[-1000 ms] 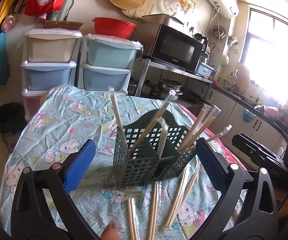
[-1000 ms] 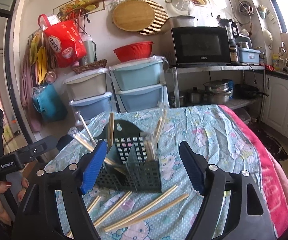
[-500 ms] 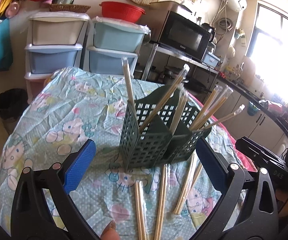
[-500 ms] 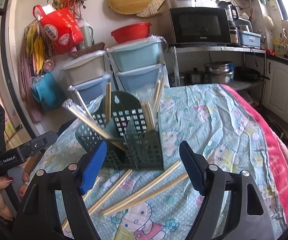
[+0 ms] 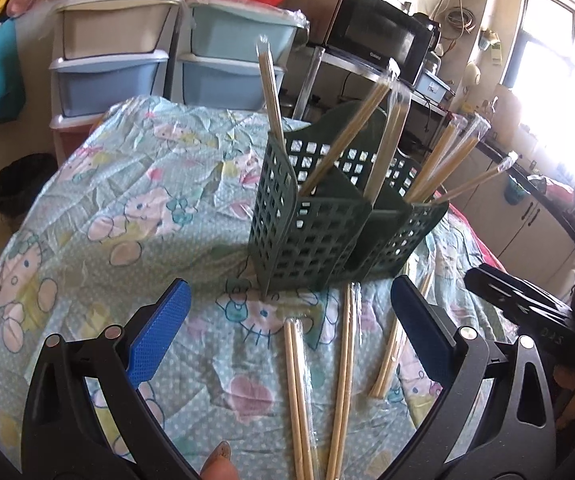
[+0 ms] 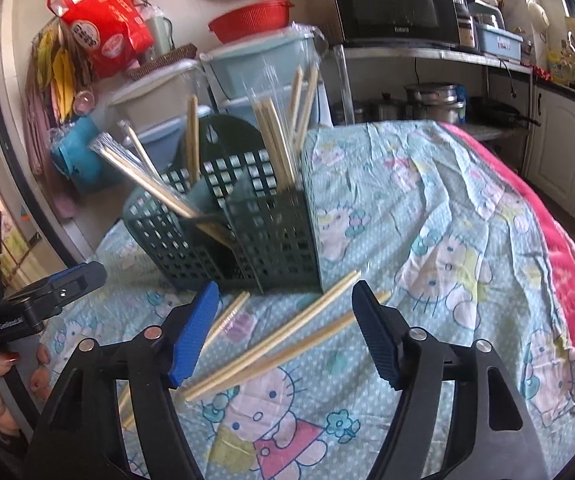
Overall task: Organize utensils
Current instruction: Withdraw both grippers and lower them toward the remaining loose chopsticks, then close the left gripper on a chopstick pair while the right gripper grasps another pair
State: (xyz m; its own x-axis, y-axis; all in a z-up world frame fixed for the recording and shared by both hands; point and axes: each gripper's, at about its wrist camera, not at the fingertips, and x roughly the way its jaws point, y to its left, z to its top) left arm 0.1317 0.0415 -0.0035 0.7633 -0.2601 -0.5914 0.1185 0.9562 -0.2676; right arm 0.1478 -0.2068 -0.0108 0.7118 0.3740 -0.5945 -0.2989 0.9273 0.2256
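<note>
A dark green lattice utensil holder stands on the table with several wrapped chopstick pairs upright in its compartments. Loose wrapped chopstick pairs lie flat on the cloth in front of it. My left gripper is open and empty, just short of the holder, with loose pairs between its fingers. My right gripper is open and empty, low over two loose pairs beside the holder.
The table has a light blue cartoon-print cloth and a pink blanket edge. Stacked plastic drawers, a microwave on a metal rack and kitchen cabinets stand behind. A black bin sits on the floor at left.
Both grippers have moved forward and lower toward the holder and the loose chopsticks. Both stay open and empty.
</note>
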